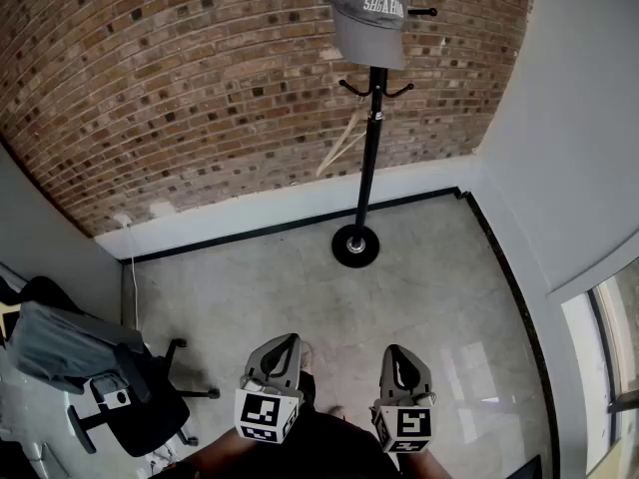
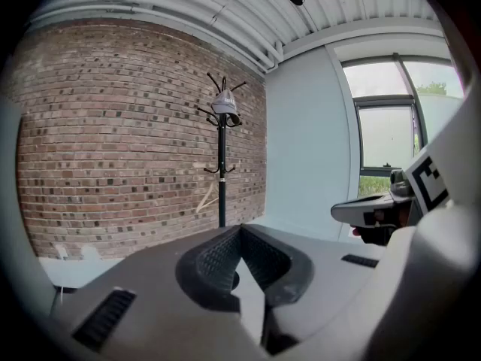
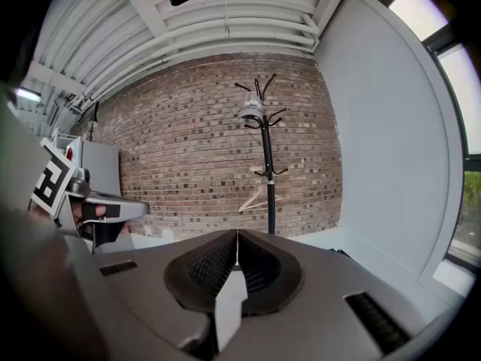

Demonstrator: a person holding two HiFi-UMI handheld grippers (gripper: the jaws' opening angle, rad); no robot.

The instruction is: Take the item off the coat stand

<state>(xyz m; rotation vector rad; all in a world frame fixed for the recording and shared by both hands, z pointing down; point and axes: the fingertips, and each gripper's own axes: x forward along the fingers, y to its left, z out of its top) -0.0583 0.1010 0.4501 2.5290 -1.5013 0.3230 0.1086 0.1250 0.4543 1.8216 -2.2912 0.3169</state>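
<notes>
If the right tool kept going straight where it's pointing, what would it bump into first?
Nothing close. The right tool, shut, aims slightly down and just left of the coat stand. It would probably meet the floor near the stand, or the brick wall behind; depth is unclear.

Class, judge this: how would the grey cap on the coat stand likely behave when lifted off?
The cap, drooping atop the stand, is probably light and floppy, with a stiffer brim. The stand is slim on a small round base, so a snagged cap might rock it.
</notes>
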